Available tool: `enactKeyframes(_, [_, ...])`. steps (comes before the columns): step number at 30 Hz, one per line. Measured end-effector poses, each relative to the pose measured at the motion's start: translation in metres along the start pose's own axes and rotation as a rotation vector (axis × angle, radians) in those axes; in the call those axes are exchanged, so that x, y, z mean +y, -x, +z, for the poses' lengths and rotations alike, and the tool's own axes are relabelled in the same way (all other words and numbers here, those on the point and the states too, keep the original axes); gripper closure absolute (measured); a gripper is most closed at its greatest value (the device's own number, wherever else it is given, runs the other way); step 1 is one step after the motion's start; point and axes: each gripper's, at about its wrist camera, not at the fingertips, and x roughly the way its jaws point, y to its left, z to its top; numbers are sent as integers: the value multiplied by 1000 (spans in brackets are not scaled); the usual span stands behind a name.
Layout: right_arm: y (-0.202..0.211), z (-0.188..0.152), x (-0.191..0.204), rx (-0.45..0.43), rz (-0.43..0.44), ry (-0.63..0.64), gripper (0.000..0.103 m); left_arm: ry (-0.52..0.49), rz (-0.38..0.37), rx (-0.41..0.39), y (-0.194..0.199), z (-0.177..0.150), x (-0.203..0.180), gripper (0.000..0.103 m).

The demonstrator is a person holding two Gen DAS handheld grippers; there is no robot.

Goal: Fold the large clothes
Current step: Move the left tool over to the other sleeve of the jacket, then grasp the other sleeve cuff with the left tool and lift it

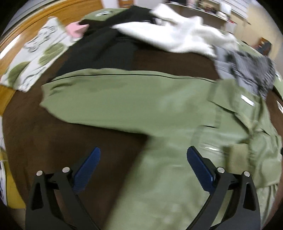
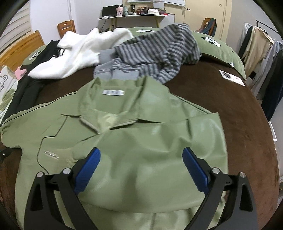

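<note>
A large green jacket [image 2: 134,138] lies spread on a brown bed cover [image 2: 247,127], collar and white label toward the far side. One side lies folded over its front. In the left wrist view the same green jacket [image 1: 134,100] stretches a sleeve out to the left. My left gripper [image 1: 143,154] hovers open above the jacket's lower part, with nothing between its blue pads. My right gripper [image 2: 141,154] also stands open above the folded cloth, its fingers apart and holding nothing.
Behind the jacket lie a grey striped garment [image 2: 159,53], a white fleece [image 2: 79,53] and a black garment [image 2: 26,88]. A patterned pillow [image 1: 35,58] rests by the wooden headboard [image 1: 35,23]. Clothes hang on a rack [image 2: 261,53] at right; a cluttered desk [image 2: 134,14] stands at the back.
</note>
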Motion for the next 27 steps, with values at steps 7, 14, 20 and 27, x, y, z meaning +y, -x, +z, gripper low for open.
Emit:
enactKeyframes(7, [-1, -5, 46, -14, -42, -40, 10, 119, 82, 5, -28, 17, 118, 7])
enactKeyframes(14, [-15, -11, 89, 14, -76, -6, 10, 226, 72, -27, -67, 33, 207, 9])
enactKeyframes(20, [-36, -17, 128, 37, -87, 35, 10, 290, -17, -61, -101, 39, 252, 22])
enactKeyframes(27, [-49, -19, 162, 46, -87, 76, 10, 354, -89, -47, -135, 45, 277, 33])
